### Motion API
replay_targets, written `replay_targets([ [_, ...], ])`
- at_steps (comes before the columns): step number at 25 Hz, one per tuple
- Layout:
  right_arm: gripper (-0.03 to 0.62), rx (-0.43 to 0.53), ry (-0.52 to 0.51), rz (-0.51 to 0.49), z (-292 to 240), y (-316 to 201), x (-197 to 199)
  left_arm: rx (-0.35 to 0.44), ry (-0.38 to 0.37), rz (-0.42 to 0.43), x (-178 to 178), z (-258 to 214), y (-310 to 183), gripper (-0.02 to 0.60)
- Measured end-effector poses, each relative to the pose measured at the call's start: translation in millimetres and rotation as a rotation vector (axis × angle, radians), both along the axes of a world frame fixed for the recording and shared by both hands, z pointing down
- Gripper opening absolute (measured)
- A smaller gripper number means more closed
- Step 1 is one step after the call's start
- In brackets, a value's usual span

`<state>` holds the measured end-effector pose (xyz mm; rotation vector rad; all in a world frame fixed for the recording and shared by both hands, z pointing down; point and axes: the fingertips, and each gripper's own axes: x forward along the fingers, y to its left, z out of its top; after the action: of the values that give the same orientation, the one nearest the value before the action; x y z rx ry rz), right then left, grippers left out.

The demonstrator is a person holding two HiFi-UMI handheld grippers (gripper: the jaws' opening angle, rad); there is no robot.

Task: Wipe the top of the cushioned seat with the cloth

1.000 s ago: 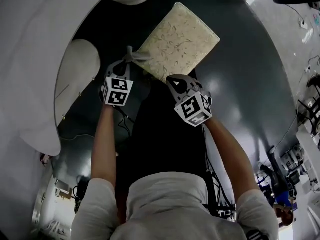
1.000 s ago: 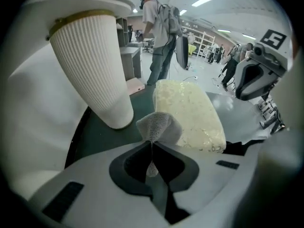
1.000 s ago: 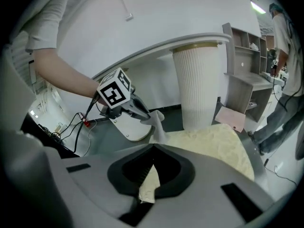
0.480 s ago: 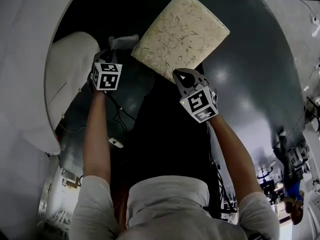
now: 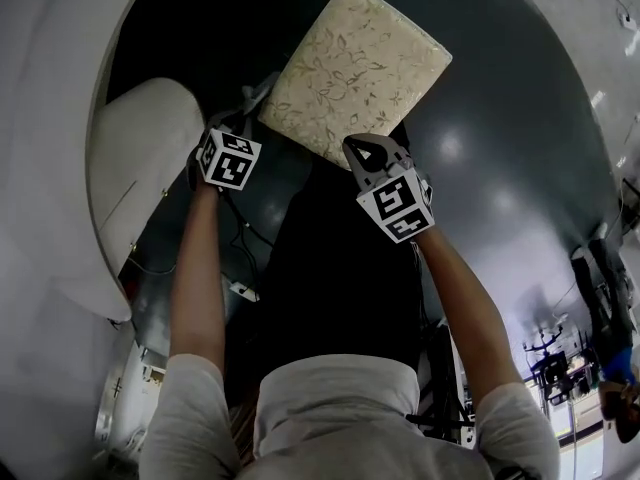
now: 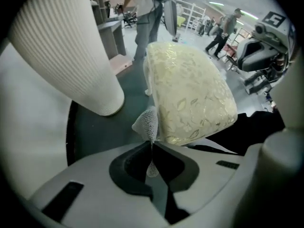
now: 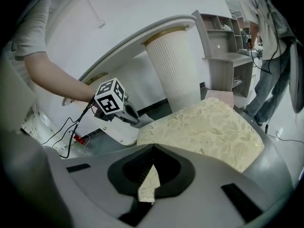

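One floral cushioned seat [image 5: 355, 68], glossy dark floor [image 5: 500, 168], ribbed column [image 6: 66, 51]

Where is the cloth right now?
In the left gripper view, the cloth is pinched in the left hand-held gripper, at the seat's nearest corner, right of the ribbed white column.

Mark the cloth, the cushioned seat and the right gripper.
cloth [image 6: 146, 121], left gripper view, mesh fold above the jaws.
cushioned seat [image 5: 358, 68], head view, middle of top.
right gripper [image 7: 154, 146], right gripper view, where fingertips meet.
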<state>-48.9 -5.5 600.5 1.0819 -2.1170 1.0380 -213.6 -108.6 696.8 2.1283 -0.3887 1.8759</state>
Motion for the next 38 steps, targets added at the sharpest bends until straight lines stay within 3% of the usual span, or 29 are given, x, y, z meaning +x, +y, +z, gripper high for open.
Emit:
replay_targets([
  [4, 0.009, -0.001, -0.005, 0.005, -2, 4, 5, -0.059, 0.048, 0.091, 26, 3, 15, 0.026],
  [10, 0.009, -0.014, -0.018, -0.006, 1, 14, 11, -0.103, 0.066, 0.056, 38, 4, 15, 0.026],
  [24, 0.009, -0.013, -0.024, -0.003, -6, 4, 48, -0.077, 0.040, 0.003, 66, -2, 1, 0.026],
  [33, 0.009, -0.022, -0.027, 0.002, -8, -11, 84, -0.071, 0.059, -0.038, 103, -3, -22, 0.026],
  [38, 0.009, -0.025, -0.024, 0.010, -9, -26, 113, -0.071, 0.027, -0.029, 122, -2, -37, 0.026],
])
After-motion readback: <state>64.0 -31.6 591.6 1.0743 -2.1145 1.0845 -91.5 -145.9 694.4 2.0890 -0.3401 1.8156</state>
